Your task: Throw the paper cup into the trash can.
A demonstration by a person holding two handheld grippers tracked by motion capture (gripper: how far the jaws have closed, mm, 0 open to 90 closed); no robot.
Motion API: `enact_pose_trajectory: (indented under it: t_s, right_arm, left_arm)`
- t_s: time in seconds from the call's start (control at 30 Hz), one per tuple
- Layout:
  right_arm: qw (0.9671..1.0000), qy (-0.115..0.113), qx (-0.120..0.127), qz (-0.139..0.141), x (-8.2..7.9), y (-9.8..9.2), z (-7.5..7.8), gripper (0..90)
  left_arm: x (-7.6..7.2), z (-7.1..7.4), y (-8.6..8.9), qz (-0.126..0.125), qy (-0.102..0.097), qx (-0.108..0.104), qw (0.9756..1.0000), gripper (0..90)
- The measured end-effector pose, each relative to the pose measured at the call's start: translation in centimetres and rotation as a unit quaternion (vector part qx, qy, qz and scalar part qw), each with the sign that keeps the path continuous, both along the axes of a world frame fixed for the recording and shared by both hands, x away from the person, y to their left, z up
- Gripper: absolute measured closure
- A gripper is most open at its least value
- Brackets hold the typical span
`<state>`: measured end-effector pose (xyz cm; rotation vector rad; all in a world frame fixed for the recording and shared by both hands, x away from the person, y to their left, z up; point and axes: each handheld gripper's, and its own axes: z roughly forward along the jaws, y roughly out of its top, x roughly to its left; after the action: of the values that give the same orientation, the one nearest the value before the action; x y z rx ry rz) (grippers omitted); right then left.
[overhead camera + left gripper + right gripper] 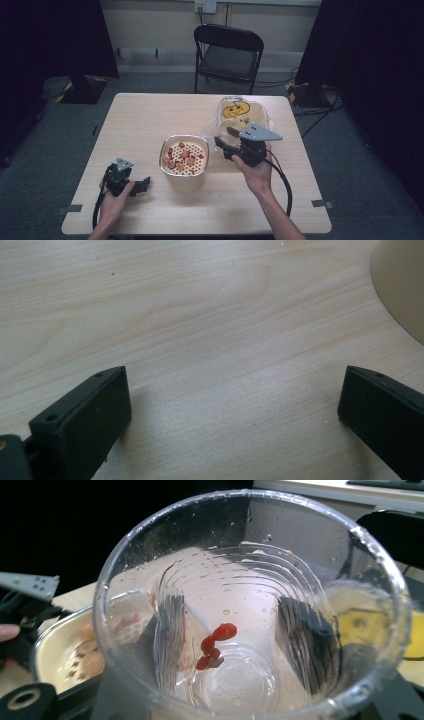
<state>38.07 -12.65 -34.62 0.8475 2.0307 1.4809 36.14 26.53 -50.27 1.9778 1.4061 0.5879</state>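
My right gripper point(237, 640) is shut on a clear plastic cup point(250, 605). Its dark jaws show through the squeezed, ribbed wall on either side. The cup's mouth faces the camera, and a few red bits point(215, 642) cling near its bottom. In the high view the right gripper point(225, 141) holds the cup just right of a cream bowl point(184, 172), whose perforated insert carries red and pale pieces. At the table's front left, my left gripper point(145, 182) rests low over the wood. Its jaws point(235, 390) stand wide apart with only bare tabletop between them.
A clear container with a yellow smiley face point(239, 112) stands behind the right gripper. A black folding chair point(227, 55) sits beyond the table's far edge. Cables trail from both grippers towards the front edge. The bowl's side point(400, 290) shows at the left gripper view's upper right.
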Motion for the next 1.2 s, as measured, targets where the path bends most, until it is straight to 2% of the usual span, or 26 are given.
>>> enact_pose_trajectory:
  t_s: [0.17,0.3,0.37,0.53,0.63,0.77,0.87,0.97,1.2]
  right_arm:
    - [0.9996,0.005,0.015,-0.021,2.0,-1.3,1.3,46.2]
    - [0.9987,0.006,0.015,-0.047,4.1,-2.2,1.8,46.1]
    - [0.9981,0.011,0.015,-0.059,5.2,-2.5,1.7,46.0]
    - [0.9960,0.031,-0.003,-0.084,7.9,-2.5,0.9,43.3]
    - [0.9945,0.047,-0.011,-0.093,9.3,-2.5,0.5,28.4]
    - [0.9921,0.064,-0.015,-0.107,10.6,-2.7,0.0,17.3]
    - [0.9914,0.071,-0.009,-0.109,11.0,-2.9,0.0,15.0]
    - [0.9919,0.064,0.002,-0.109,10.7,-3.1,0.3,14.5]
    - [0.9932,0.056,0.020,-0.101,8.5,-4.1,0.3,14.8]
  left_arm:
    - [0.0,0.0,0.0,0.000,0.000,0.000,1.0000,0.0]
    - [0.0,0.0,0.0,0.000,0.000,0.000,1.0000,0.0]
    - [0.0,0.0,0.0,0.000,0.000,0.000,1.0000,0.0]
    - [0.0,0.0,0.0,0.000,0.000,0.000,1.0000,0.0]
    - [0.0,0.0,0.0,0.000,0.000,0.000,1.0000,0.0]
    - [0.0,0.0,0.0,0.000,0.000,0.000,1.0000,0.0]
    - [0.0,0.0,0.0,0.000,0.000,0.000,1.0000,0.0]
    - [0.0,0.0,0.0,0.000,0.000,0.000,1.0000,0.0]
    - [0.0,0.0,0.0,0.000,0.000,-0.001,1.0000,0.0]
